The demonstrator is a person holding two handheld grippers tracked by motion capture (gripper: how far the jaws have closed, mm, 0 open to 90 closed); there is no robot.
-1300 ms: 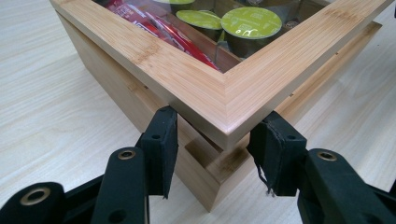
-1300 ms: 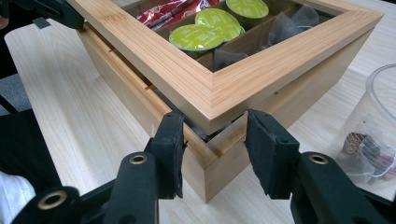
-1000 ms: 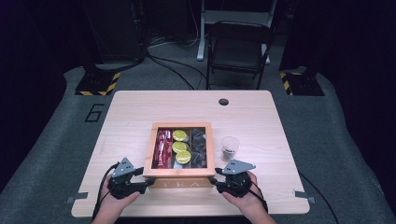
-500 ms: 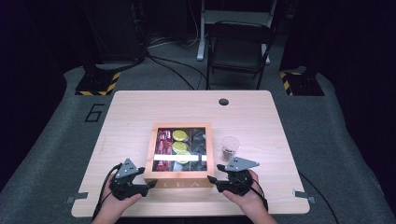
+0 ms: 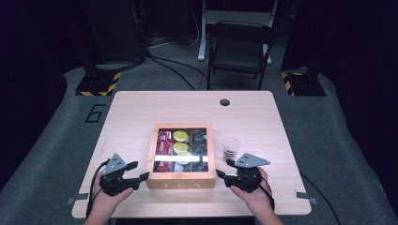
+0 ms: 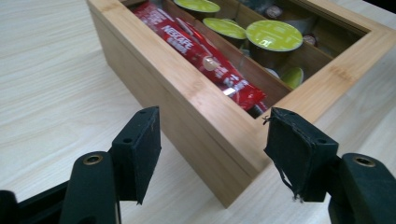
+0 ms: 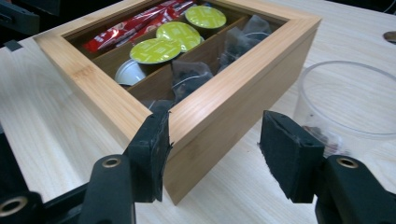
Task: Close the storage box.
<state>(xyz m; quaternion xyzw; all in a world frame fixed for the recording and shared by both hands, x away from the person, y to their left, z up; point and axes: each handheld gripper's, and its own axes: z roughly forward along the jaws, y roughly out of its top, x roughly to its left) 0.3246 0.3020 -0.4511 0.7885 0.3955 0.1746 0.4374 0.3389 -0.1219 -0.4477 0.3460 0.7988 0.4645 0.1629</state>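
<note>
A wooden tea box [image 5: 182,183] with a windowed lid sits at the table's front middle. It holds red sachets [image 6: 196,44], green-topped capsules [image 7: 159,49] and dark tea bags [image 7: 189,74]. My left gripper [image 5: 140,171] stands open at the box's front left corner, and that corner [image 6: 233,163] lies between its jaws in the left gripper view. Open as well, my right gripper [image 5: 224,168] has the front right corner [image 7: 205,135] between its jaws. Neither pair of pads presses the wood.
A clear plastic cup [image 5: 231,147] with something dark at its bottom stands just right of the box, close to my right gripper [image 7: 219,156]. A round hole [image 5: 225,102] marks the table's far side. A folding chair [image 5: 239,47] stands beyond the table.
Both hands have shifted only slightly beside the box's front corners. A bright reflection stripe now crosses the lid. The box and cup stay where they were.
</note>
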